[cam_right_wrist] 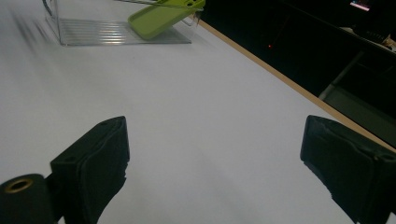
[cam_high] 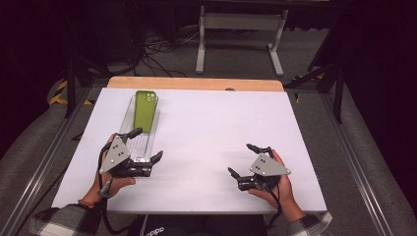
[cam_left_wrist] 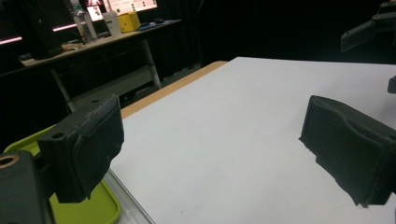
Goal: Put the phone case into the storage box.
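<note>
White surface (cam_high: 206, 142) is sitting in a dark room, with cables and a desk frame showing behind it on the floor. Green phone case (cam_high: 145, 110) is leaning tilted inside a clear plastic tray (cam_high: 142, 147) at the far left of the surface, its top end resting on the tray's far wall. Risk from here, as a judgement: the tray is looking light and slick, so a push from the left hand-held gripper (cam_high: 145, 143) could be sliding it or tipping it instead of getting a grip, and the tilted case could be slipping flat or popping out over the wall if pinched on its thin edge. Left hand-held gripper is hovering at the tray's near end with jaws spread wide, one finger over the tray and one just right of it, holding nothing; whether a finger is touching the tray wall is not clear. Right hand-held gripper (cam_high: 248, 160) is also spread wide, gripping nothing, sitting over bare surface well apart from the tray, and its jaws are pointing toward the case in the right gripper view.
</note>
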A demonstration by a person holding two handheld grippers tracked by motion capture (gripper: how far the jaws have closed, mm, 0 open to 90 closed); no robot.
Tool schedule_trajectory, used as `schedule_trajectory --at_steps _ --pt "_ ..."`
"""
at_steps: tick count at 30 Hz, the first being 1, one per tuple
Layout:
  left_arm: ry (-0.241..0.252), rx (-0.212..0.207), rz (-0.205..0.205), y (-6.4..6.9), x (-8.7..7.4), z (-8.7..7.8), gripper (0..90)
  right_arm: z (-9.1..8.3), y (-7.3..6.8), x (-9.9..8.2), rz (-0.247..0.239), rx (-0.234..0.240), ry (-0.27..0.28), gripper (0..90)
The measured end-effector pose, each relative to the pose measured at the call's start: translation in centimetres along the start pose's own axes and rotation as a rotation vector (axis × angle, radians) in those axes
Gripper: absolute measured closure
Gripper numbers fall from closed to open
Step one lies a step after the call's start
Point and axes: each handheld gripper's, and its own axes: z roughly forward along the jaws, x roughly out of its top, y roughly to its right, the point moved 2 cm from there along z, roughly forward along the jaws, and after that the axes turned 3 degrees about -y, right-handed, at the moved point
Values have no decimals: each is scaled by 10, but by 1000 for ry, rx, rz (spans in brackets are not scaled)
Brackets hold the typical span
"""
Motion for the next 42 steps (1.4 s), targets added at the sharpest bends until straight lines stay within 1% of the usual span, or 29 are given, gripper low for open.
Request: schedule_trajectory --at_steps 1,3,4,6,10,12,16,20,21,22,23,25,30,32,35,36,38,39,42 --pt "2 2 -5 2 -1 0 69 0 0 0 1 -1 2 88" --pt "-10 -4 -5 3 -3 -1 67 0 -1 0 -2 2 2 88" --pt "-6 -5 -9 3 -4 -2 67 0 -1 0 -2 0 3 88" --pt "-17 0 -5 5 -7 -3 75 0 -1 0 -2 3 3 88" --pt "-31 -3 -10 6 -14 -4 74 -1 -2 1 -3 7 2 86" --pt "-33 1 -11 6 -17 -5 74 -1 -2 1 1 7 3 85" --pt "-43 6 -36 7 -25 -7 74 0 -2 0 -3 10 1 86" --pt "-62 9 -38 8 -32 -10 76 1 -4 -1 -10 16 -6 85" --pt "-64 9 -41 8 -33 -10 76 2 -4 -2 -9 17 -6 85" --pt "-65 0 -58 7 -35 -11 76 2 -4 -2 -7 19 -8 85" --pt "-68 -1 -64 7 -36 -11 77 3 -4 -3 -8 20 -11 85" --pt "-74 -1 -63 7 -39 -12 78 4 -4 -4 -7 24 -19 84" --pt "-73 5 -66 5 -39 -13 77 4 -5 -4 -3 35 -23 82" --pt "-75 4 -65 6 -39 -13 77 4 -4 -4 -10 32 -18 82" --pt "-75 9 -57 6 -39 -12 77 4 -4 -5 -4 33 -20 83" --pt "-75 9 -57 6 -39 -12 77 3 -5 -5 -14 32 -22 85" --pt "-77 8 -50 6 -38 -12 78 3 -5 -5 -18 31 -22 86" --pt "-75 6 -55 7 -38 -12 78 3 -5 -6 -19 30 -23 86" --pt "-74 5 -49 7 -39 -12 78 2 -5 -6 -12 28 -29 86"
